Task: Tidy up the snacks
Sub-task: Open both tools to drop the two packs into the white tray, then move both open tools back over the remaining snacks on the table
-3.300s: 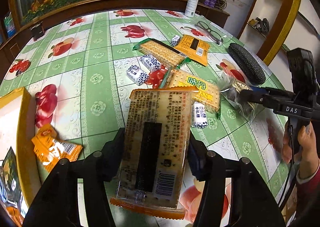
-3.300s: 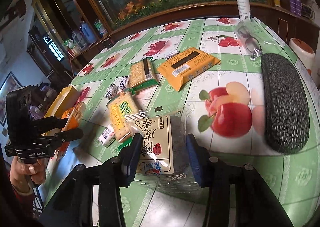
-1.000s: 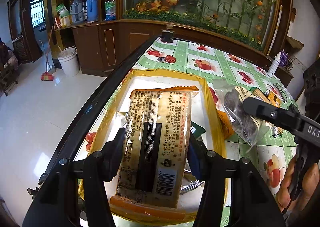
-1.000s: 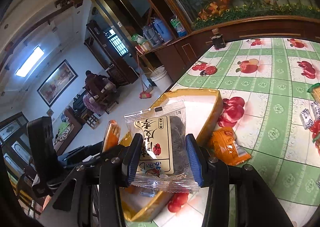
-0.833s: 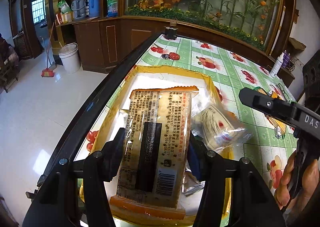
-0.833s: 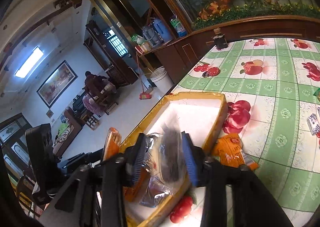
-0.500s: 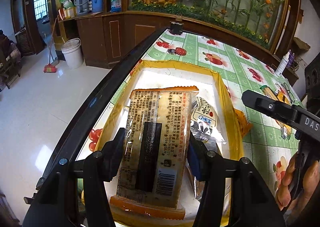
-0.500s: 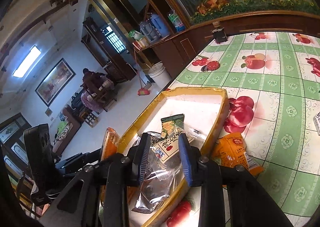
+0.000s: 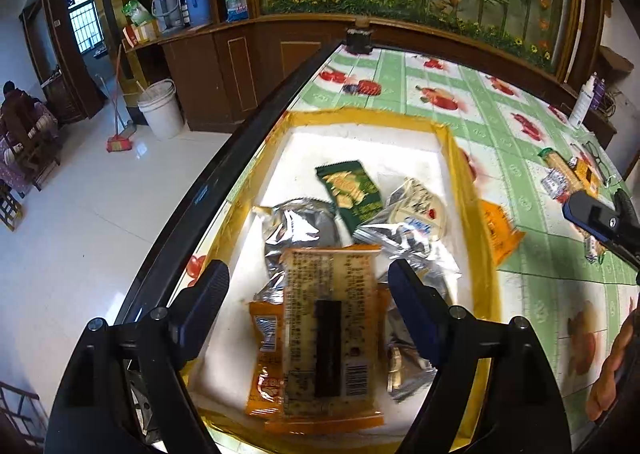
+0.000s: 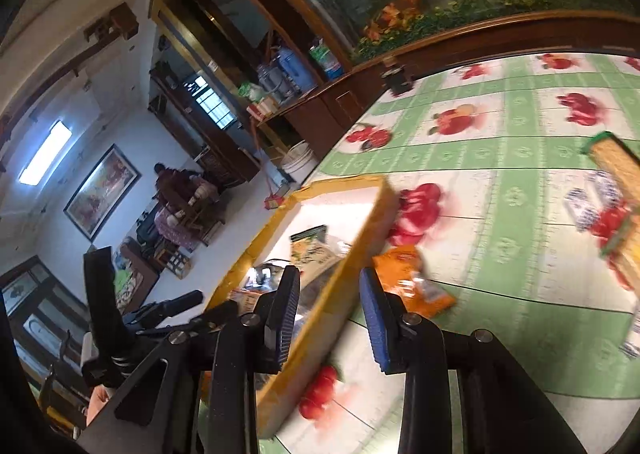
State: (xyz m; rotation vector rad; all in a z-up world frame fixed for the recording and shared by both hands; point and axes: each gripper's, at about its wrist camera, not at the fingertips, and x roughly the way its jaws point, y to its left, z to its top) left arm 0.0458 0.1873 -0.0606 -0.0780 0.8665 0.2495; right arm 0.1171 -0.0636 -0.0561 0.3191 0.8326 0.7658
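Observation:
A yellow-rimmed white box (image 9: 466,190) sits at the table's left edge and holds several snack packs. The orange cracker pack (image 9: 330,350) lies in it on top of the others, between the spread jaws of my left gripper (image 9: 308,292), which is open above it. A green pack (image 9: 350,190), a silver bag (image 9: 296,228) and the seaweed pack (image 9: 420,208) lie further in. My right gripper (image 10: 328,312) is open and empty over the box's right rim (image 10: 352,254). An orange pack (image 10: 412,286) lies on the table beside the box.
More snacks lie on the green fruit-print tablecloth (image 10: 500,222) to the right: cracker packs (image 10: 616,162) and small white candies (image 10: 580,206). The table's dark edge (image 9: 224,178) drops to the floor at left. A spray bottle (image 9: 580,104) stands far back.
My left gripper has opened and dropped the orange cracker pack into the box. My right gripper, which let go of the seaweed pack earlier, has swung right toward the table.

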